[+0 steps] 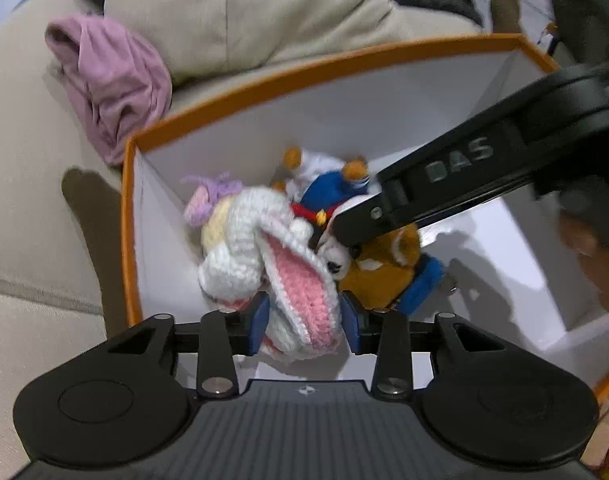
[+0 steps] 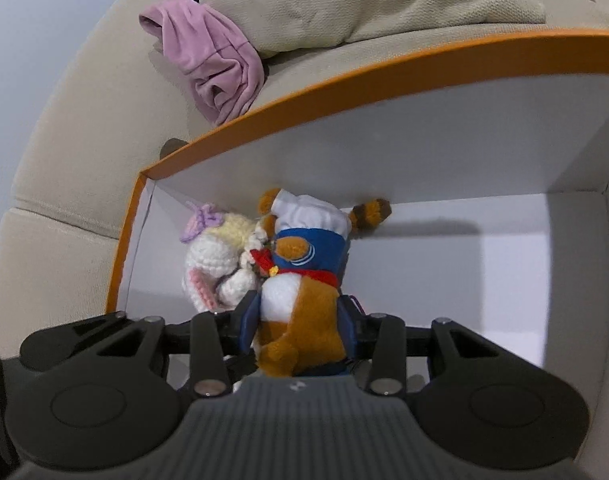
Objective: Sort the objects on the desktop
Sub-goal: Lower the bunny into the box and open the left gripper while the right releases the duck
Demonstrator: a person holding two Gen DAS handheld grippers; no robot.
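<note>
Over the box on the sofa, both tools are down inside the walls.

Left gripper: the pads sit against both sides of the bunny's pink-lined ear. It reads as clamped on the ear, but I can't tell how firmly. The bunny's body looks to be resting in the near-left corner.

Right gripper: closed on the head end of the bear, with the body hanging ahead of the jaws.

Step, as I read it: drop both toys in the box.
- Set each one on the floor of the box before letting go, no dropping.
- Open wide, then pull back along the tool's own line. Crochet loops could snag a pad on a sideways exit.
- The right finger crosses just above the bunny and the left pads, so stagger the exits. I'd take the left out first.
- The toys touch. Watch that lifting one doesn't drag the other.

Orientation:
- Bunny: ear toward my left tool, purple bow at the far end. Its long axis runs from the pads toward the far-left corner.
- Bear: head at the right pads, feet toward the far wall, one foot looking to touch it. Its long axis runs roughly along the right tool's pointing line.
</note>
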